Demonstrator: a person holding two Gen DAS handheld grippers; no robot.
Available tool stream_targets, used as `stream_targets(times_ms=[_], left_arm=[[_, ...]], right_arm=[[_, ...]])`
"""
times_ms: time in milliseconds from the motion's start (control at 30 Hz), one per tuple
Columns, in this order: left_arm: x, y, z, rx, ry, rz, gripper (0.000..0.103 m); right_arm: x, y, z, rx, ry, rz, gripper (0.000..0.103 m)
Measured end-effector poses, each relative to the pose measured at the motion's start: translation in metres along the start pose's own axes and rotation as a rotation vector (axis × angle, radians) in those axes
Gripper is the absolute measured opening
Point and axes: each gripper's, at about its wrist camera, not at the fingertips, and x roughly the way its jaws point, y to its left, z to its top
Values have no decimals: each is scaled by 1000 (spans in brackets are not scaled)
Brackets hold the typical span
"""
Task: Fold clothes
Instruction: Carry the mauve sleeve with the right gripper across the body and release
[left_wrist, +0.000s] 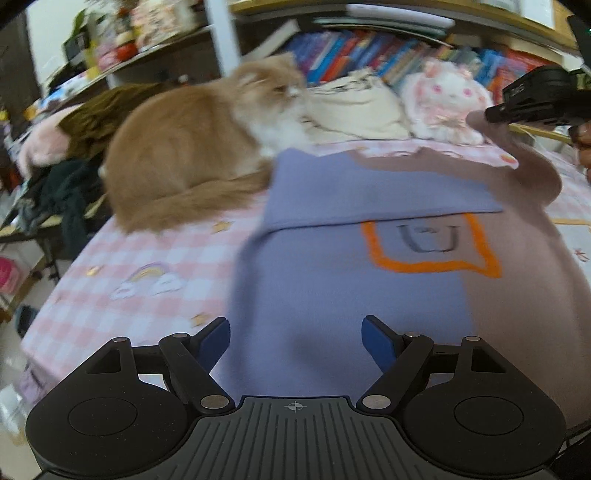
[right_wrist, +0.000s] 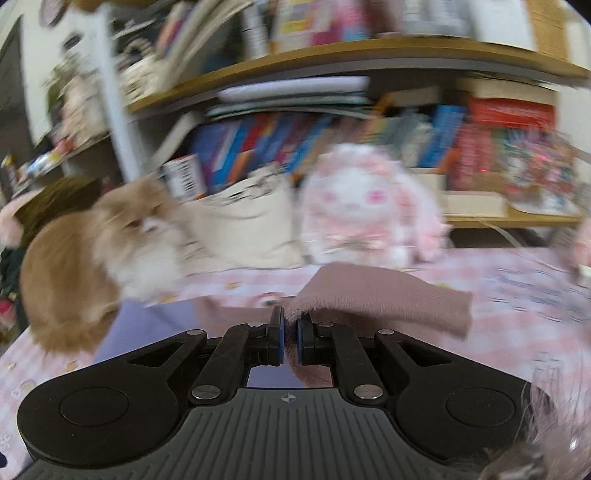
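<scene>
Soft knit in two colours, lilac and dusty mauve, makes up the sweater (left_wrist: 369, 258), which lies flat on the pink-checked bed cover (left_wrist: 122, 266) near its front edge. In the left wrist view, the lilac sleeve (left_wrist: 369, 192) is already folded across the chest, above an orange outlined motif. The left gripper (left_wrist: 294, 338) hovers over the hem with its jaws spread wide, gripping nothing. At the cover's right side, the right gripper (left_wrist: 491, 112) lifts the mauve sleeve (left_wrist: 528, 158) clear of the bed. A long-haired ginger cat (left_wrist: 192, 147) sits at the sweater's left shoulder, its tail touching the cloth.

In the right wrist view, the right gripper (right_wrist: 290, 328) is clenched on the mauve sleeve (right_wrist: 388, 295); the ribbed cuff end hangs free to the right. A white plush rabbit (right_wrist: 365, 214) and a cream tote bag (right_wrist: 251, 225) rest along the far edge.

Judgement: the second sleeve fold is in hand. The next move calls for carrying the sleeve across the chest, onto the lilac sleeve, before release.
</scene>
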Motion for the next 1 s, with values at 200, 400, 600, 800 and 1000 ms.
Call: stream_targets(times_ms=[200,400,600,800,1000], left_arm=[[-9,46,-15,-40,8,44,81],[-17,82,-29,-59,20,66,81],[-12,102,-27,-66,5,26,81],[-2,102,-20,-35,-18,-43,81],[6,101,-15,-19,-37,-88,81]], right_arm=[[54,69,-26,-175,120,-10,13],[71,96,-41,-190,137,-18,50],[76,154,-61,-620,237,28,69],[57,153,-65,-595,234,3,70],[21,127,-62,-340,238,29,70]])
